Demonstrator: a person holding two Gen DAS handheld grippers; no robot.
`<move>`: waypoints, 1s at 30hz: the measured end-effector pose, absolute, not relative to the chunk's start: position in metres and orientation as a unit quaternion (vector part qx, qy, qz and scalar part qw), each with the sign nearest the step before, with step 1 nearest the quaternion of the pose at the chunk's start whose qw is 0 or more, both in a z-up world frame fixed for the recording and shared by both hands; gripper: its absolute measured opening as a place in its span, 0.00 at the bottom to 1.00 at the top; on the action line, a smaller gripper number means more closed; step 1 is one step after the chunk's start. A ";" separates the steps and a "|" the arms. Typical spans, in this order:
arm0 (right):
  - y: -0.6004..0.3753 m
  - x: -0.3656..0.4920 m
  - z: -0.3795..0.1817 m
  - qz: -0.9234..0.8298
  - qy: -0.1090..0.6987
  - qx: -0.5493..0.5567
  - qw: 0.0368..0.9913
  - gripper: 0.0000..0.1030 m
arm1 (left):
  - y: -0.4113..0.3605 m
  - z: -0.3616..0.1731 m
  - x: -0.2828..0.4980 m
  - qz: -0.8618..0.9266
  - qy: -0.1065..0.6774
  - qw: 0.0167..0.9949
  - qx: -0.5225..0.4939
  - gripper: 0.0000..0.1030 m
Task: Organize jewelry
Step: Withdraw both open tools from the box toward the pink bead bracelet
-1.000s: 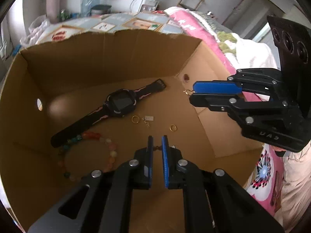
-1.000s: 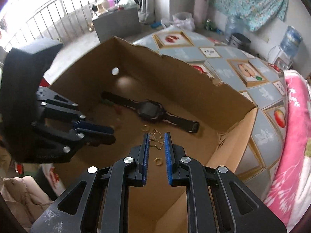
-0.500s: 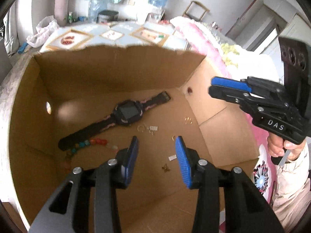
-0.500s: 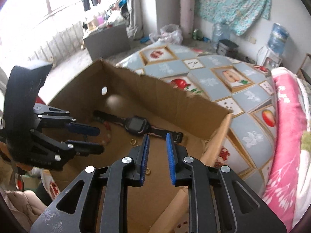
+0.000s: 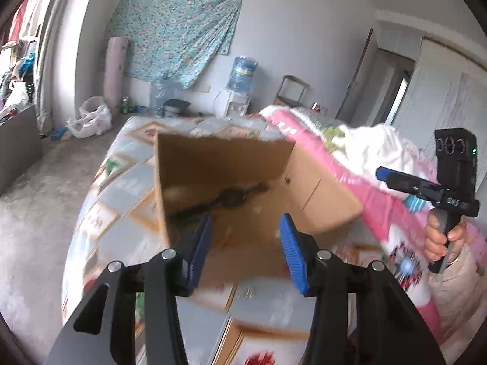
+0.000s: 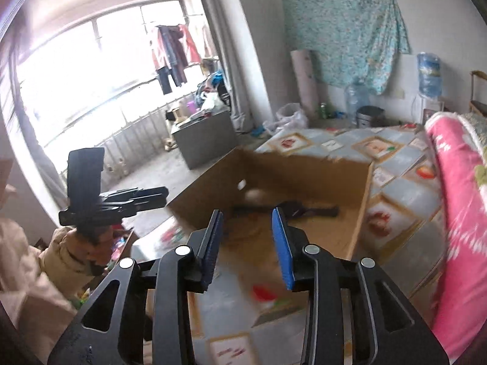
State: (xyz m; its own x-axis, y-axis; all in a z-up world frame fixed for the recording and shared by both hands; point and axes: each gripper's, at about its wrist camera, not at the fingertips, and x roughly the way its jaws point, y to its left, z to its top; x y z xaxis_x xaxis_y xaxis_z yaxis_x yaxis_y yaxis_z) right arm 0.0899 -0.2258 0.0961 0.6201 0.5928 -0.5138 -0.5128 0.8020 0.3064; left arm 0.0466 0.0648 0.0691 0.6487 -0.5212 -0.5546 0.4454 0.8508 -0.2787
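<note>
Both grippers stand back from an open cardboard box [image 5: 307, 191] that rests on a bed covered with a patterned quilt [image 6: 404, 194]. The left gripper [image 5: 245, 252] has its blue pads apart and opening, with nothing between them. The right gripper [image 6: 247, 245] is likewise apart and opening, and empty. Inside the box a dark wristwatch [image 5: 226, 198] lies flat on the floor of the box, with its strap stretched out; it also shows in the right wrist view [image 6: 292, 208]. Motion blur hides any smaller jewelry on the box floor. Judged from this, the pieces appear to be gathered in the box and neither gripper carries anything, so the task looks near its end or finished. Whether any pieces remain outside the box cannot be told.
</note>
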 end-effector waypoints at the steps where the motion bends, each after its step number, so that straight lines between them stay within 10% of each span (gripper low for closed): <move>1: -0.220 0.087 0.086 0.311 0.320 0.076 0.892 0.34 | 0.066 0.058 0.041 -0.268 0.334 0.901 -0.062 0.44; 13: -0.165 0.078 -0.019 0.166 0.444 0.071 0.877 0.32 | 0.001 -0.033 0.038 -0.257 0.395 0.882 0.016 0.43; 30: -0.158 0.080 -0.021 0.140 0.453 0.063 0.878 0.32 | -0.028 -0.052 0.053 -0.259 0.362 0.891 0.090 0.10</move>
State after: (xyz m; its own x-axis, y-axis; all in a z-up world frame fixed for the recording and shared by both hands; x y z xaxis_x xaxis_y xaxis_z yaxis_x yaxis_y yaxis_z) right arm 0.0801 -0.1578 -0.0209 0.5507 0.3030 -0.7778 -0.1889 0.9529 0.2374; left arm 0.0527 -0.0281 -0.0524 0.6034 -0.3966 -0.6919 0.5271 0.8494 -0.0271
